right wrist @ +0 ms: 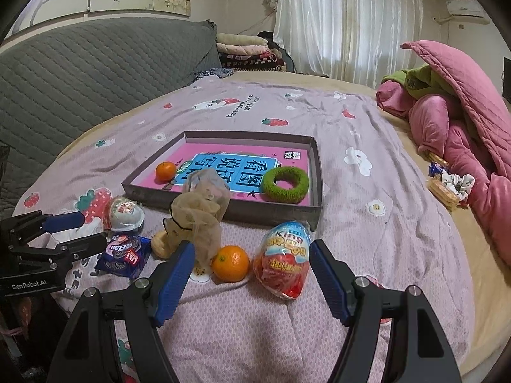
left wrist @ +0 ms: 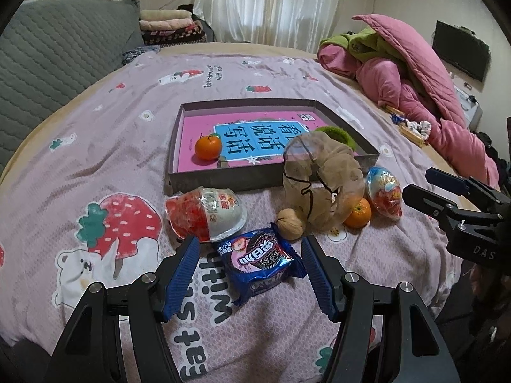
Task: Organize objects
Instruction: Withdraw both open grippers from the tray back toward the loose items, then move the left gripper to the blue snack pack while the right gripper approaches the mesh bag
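On a bed covered by a lilac sheet (left wrist: pixel 95 146) printed with strawberries and bears sits a shallow grey cardboard tray (left wrist: pixel 220 181) lined with a pink and blue book cover bearing Chinese characters. Inside the tray, a small orange tangerine (left wrist: pixel 208 147) rests near the left wall and a fuzzy green ring (right wrist: pixel 286 184) lies toward the right front corner. In front of the tray, loose on the sheet, lies a row of things: a clear plastic cup of red jelly with a foil lid (left wrist: pixel 204 214), lying on its side; a blue foil packet of sandwich biscuits (left wrist: pixel 258 260); a brown walnut (left wrist: pixel 289 223); a beige mesh drawstring bag (left wrist: pixel 319 178), crumpled and leaning partly against the tray's front wall; a second orange tangerine (right wrist: pixel 230 263) just beside the bag; and a foil-wrapped chocolate egg in blue, white and red (right wrist: pixel 284 260) next to that tangerine. The left gripper (left wrist: pixel 250 274) hovers low with its blue ribbed jaws spread wide, the biscuit packet lying between them without either pad clearly touching it. The right gripper (right wrist: pixel 252 282) is likewise spread wide, its jaws flanking the second tangerine and the egg, gripping neither. A heap of pink and green quilts (right wrist: pixel 453 111) lies at the bed's far right, and a grey quilted headboard (right wrist: pixel 95 63) rises on the left.
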Available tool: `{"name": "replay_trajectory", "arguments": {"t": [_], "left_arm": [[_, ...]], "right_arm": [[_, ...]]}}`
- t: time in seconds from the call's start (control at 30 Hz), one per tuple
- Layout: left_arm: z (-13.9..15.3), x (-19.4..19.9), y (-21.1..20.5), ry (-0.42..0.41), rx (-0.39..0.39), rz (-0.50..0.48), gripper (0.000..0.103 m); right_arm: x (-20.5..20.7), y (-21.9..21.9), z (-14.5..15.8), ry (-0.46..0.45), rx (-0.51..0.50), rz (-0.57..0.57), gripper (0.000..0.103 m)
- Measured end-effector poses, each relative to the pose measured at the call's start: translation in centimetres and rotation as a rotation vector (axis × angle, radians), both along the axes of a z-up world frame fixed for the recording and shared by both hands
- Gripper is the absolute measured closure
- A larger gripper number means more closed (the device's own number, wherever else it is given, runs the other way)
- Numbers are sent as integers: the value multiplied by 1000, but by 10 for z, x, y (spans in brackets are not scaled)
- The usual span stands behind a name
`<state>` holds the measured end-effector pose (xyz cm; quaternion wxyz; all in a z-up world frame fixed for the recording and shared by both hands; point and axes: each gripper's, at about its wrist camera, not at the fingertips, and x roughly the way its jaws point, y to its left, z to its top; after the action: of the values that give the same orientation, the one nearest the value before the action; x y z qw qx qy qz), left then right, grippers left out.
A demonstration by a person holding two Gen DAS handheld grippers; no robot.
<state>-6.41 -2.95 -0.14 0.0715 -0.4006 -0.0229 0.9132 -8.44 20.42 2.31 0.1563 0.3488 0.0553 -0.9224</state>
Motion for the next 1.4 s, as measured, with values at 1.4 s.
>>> {"name": "replay_trajectory", "arguments": {"t": [1.4], "left_arm": [[-36, -14, 23, -89, -34, 2, 35]], "right_arm": [[-1, -27, -20, -22, 3, 98, 30]]}}
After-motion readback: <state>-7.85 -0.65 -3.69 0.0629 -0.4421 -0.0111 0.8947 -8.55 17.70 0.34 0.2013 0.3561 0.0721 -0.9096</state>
